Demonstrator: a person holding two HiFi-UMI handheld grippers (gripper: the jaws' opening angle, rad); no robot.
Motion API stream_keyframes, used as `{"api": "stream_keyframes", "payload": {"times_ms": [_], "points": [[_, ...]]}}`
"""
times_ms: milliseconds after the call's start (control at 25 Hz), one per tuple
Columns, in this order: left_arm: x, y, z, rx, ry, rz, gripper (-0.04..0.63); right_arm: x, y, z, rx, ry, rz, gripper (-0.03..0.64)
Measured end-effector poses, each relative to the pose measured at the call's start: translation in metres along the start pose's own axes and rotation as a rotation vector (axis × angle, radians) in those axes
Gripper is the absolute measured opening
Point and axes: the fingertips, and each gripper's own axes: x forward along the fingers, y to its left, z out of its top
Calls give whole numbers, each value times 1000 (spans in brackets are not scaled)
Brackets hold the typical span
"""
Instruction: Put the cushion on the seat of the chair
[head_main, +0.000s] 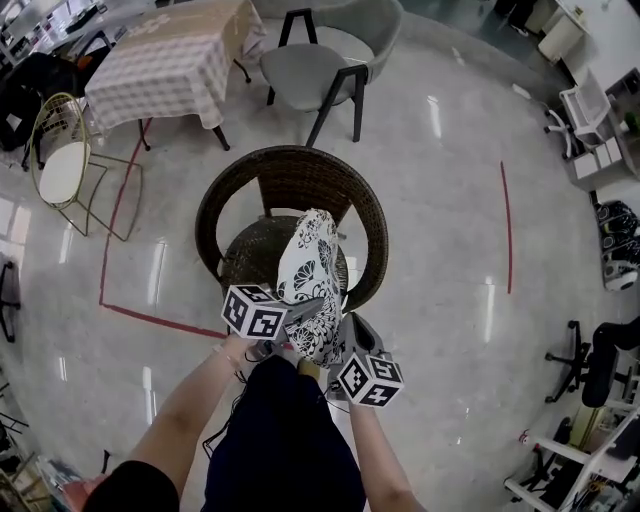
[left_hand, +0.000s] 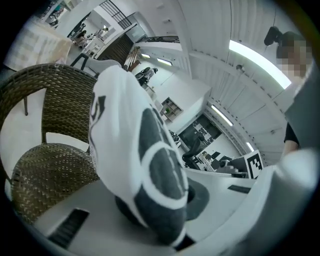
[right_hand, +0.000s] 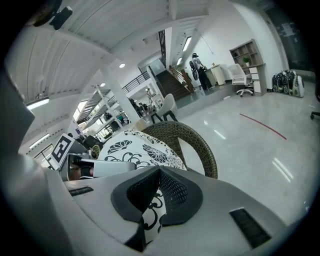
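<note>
Cushion: a white fabric cushion (head_main: 308, 268) printed with black flowers stands on edge, slightly tilted, over the front part of the chair's seat. Whether it touches the seat cannot be told.
Chair: a round wicker chair (head_main: 290, 170) of dark brown weave with a curved back stands just in front of the person. Its woven seat (head_main: 252, 252) shows to the left of the cushion.
Left hand: the left gripper (head_main: 298, 312) has its jaws closed tight on the cushion's near lower edge.
Right hand: the right gripper (head_main: 335, 338) has its jaws pinched together on a fold of the printed fabric, just beside the left one.
Floor: a glossy pale floor (head_main: 440, 180) carries red tape lines (head_main: 507, 230).
Background: a grey padded chair (head_main: 320, 65), a table under a checked cloth (head_main: 165, 65) and a gold wire chair (head_main: 60, 160) stand well behind.
</note>
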Motion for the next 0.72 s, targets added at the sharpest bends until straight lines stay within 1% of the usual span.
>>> {"api": "stream_keyframes", "payload": {"times_ms": [160, 280, 360, 440, 520, 720], "points": [[6, 3, 3, 48, 54, -72, 25, 9, 2, -5, -8, 13, -6, 25], [7, -5, 8, 51, 57, -140, 25, 7, 3, -8, -5, 19, -17, 25], [9, -4, 7, 50, 66, -161, 25, 7, 1, -10, -1, 19, -30, 26], [13, 6, 1, 49, 81, -152, 25, 9, 0, -14, -3, 17, -42, 25], [18, 28, -9, 38, 83, -120, 25, 16, -2, -20, -10, 22, -47, 25], [19, 86, -29, -26, 29, -1, 25, 33, -8, -43, 0, 45, -56, 25]]}}
